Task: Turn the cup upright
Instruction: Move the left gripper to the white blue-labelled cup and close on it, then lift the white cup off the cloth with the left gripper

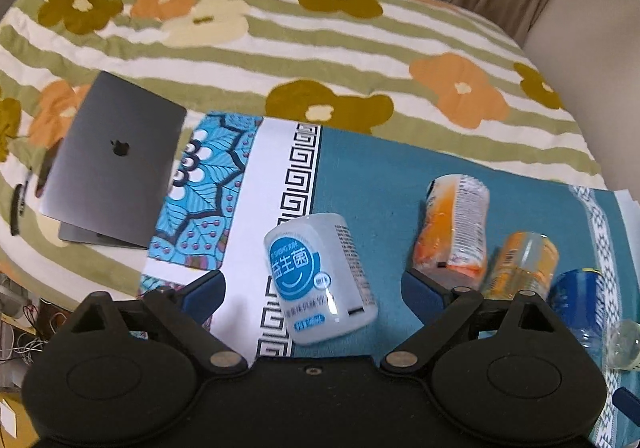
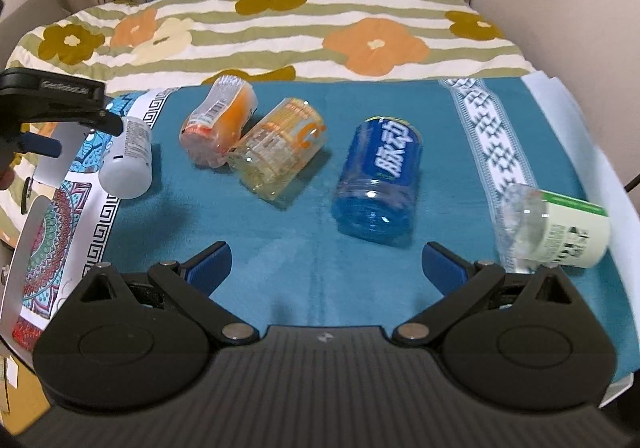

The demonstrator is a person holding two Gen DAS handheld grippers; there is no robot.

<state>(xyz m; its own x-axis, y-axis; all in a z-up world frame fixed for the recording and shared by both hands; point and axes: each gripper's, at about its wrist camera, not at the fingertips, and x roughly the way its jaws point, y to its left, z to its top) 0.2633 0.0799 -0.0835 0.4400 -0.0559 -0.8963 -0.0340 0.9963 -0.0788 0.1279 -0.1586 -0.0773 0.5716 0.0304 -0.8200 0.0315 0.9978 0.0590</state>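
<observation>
1. Our left gripper (image 1: 314, 290) stands spread wide with nothing between its blue pads (image 1: 206, 294), and it hovers low over the white cup (image 1: 320, 280), which lies on its side just ahead of the jaws, straddling the key-pattern border (image 1: 306, 163) and the teal cloth (image 1: 360, 175).
2. Our right gripper (image 2: 326, 266) is also wide and empty, hanging over bare teal cloth with the blue cup (image 2: 378, 183) just beyond it.
3. We judge the white cup to be a cut-down plastic bottle: light, thin-walled and springy, with a glossy label that may slide under the pads. A gentle squeeze should do; a hard one could buckle the wall.
4. It is round and free to roll, so we would close across the mid-body, on the two curved flanks, rather than near the flexible open rim.
5. Further out lie the orange cup (image 1: 454, 224) and the yellow cup (image 1: 520, 268), touching each other, well clear of the white one; a clear cup with a green label (image 2: 556, 232) rests near the right edge.
6. A closed laptop (image 1: 114, 163) sits on the flowered bedspread (image 1: 360, 43), beside the cloth.
</observation>
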